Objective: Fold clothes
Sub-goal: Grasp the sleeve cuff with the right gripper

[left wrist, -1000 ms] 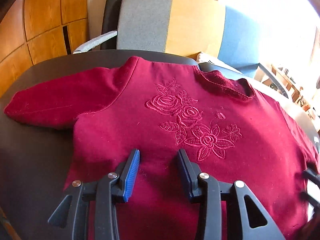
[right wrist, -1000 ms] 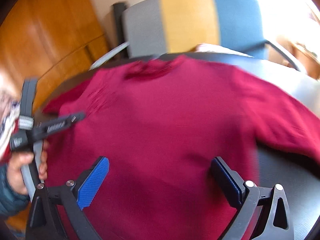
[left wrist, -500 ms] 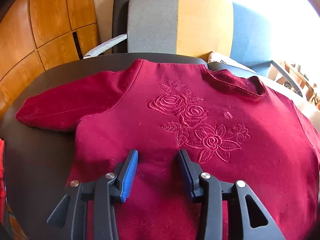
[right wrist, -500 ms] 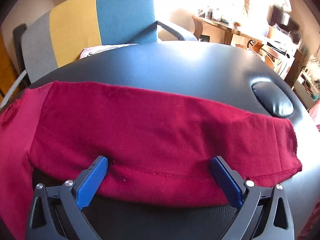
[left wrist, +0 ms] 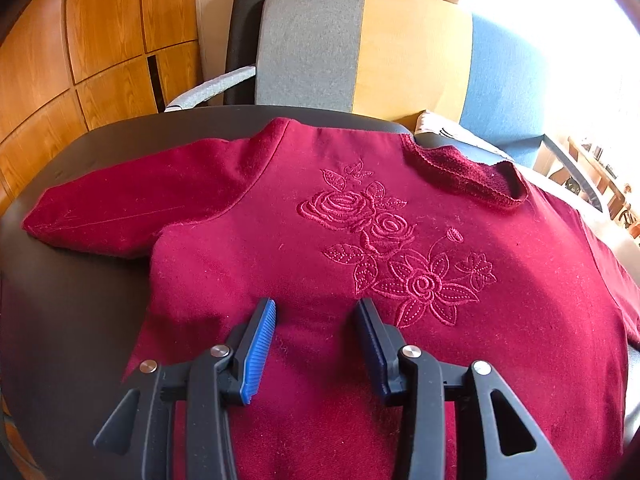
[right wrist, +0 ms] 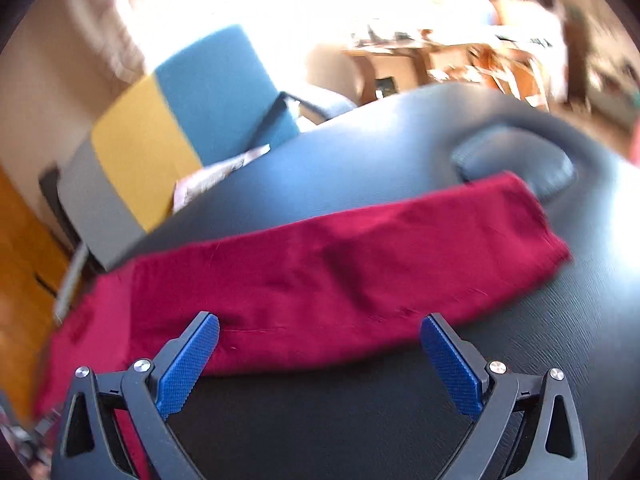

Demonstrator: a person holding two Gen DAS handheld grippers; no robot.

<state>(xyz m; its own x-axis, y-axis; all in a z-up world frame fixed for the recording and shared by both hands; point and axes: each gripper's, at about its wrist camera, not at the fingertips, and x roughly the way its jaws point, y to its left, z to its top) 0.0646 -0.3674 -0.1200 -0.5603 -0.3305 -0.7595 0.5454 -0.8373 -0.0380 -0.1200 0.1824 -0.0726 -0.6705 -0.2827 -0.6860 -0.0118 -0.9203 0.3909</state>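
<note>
Your sweater (left wrist: 360, 240) lies flat, face up, on the black table (left wrist: 72, 320), nothing folded yet. Left gripper (left wrist: 316, 340) hovers over the body, jaws apart; right gripper (right wrist: 320, 360), jaws wide, apparently lines up on the sleeve (right wrist: 360, 272). Next, pinch its cuff.

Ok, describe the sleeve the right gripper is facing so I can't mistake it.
On the black padded table, the dark red sweater lies flat. Its sleeve stretches away from the body towards the oval cushion, plain cloth, without the embroidered roses.
</note>
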